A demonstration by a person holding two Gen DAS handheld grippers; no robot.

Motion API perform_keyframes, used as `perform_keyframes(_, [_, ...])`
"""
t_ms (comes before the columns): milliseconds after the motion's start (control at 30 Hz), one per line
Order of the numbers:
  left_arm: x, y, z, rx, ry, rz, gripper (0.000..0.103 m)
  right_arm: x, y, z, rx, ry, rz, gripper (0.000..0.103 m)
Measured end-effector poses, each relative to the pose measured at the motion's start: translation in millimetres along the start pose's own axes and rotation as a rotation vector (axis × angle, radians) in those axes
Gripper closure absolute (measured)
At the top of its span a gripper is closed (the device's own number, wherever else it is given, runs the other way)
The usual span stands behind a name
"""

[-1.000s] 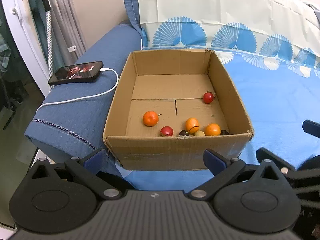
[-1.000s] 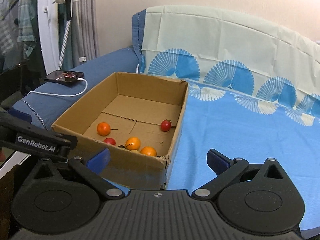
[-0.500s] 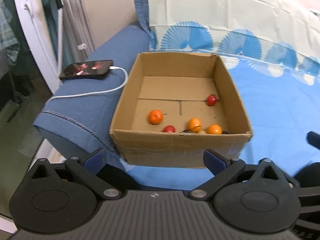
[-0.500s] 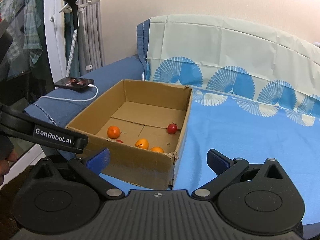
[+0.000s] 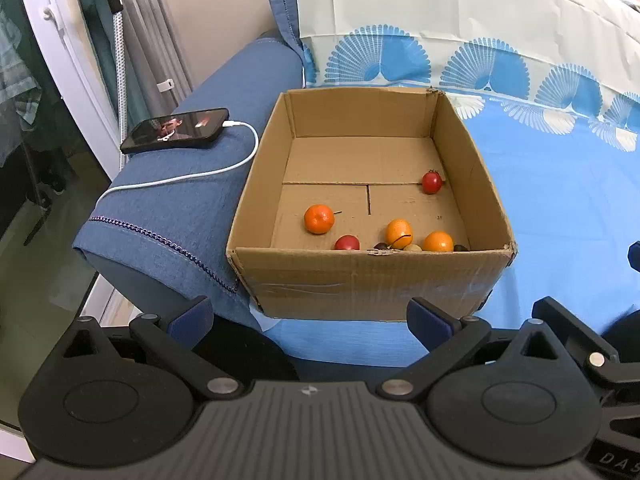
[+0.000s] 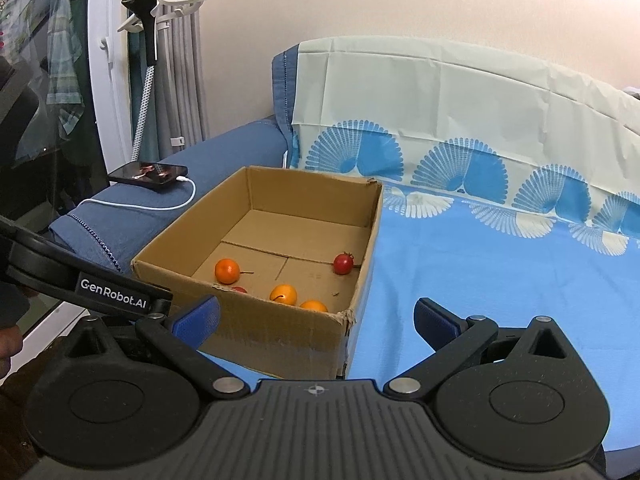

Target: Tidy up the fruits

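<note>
Orange fruits (image 5: pixel 319 219) ahead of both spread, empty fingers (image 5: pixel 425 316): light, round, squashy — pinch gently across the middle.

A black phone (image 5: pixel 176 134) lay face up on the blue padded armrest (image 5: pixel 192 208), screen lit. A white charging cable (image 5: pixel 188 176) ran from its right end and curved across the armrest toward the near edge. A blue sheet (image 6: pixel 500 280) with a fan pattern covered the seat and backrest. Grey curtains (image 6: pixel 182 64) hung at the far left, beside a white stand (image 6: pixel 160 12) with a black head.
</note>
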State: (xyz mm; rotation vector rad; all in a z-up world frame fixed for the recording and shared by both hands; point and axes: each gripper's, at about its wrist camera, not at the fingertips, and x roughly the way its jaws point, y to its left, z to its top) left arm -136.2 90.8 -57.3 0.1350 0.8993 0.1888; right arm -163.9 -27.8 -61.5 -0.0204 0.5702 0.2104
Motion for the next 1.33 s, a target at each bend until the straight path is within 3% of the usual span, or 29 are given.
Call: perform_keyframes(1333, [6.5, -1.4, -3.4, 0.001, 0.018, 0.003, 0.0, 8.0, -0.2, -3.5, 0.016, 0.011, 0.007, 0.001])
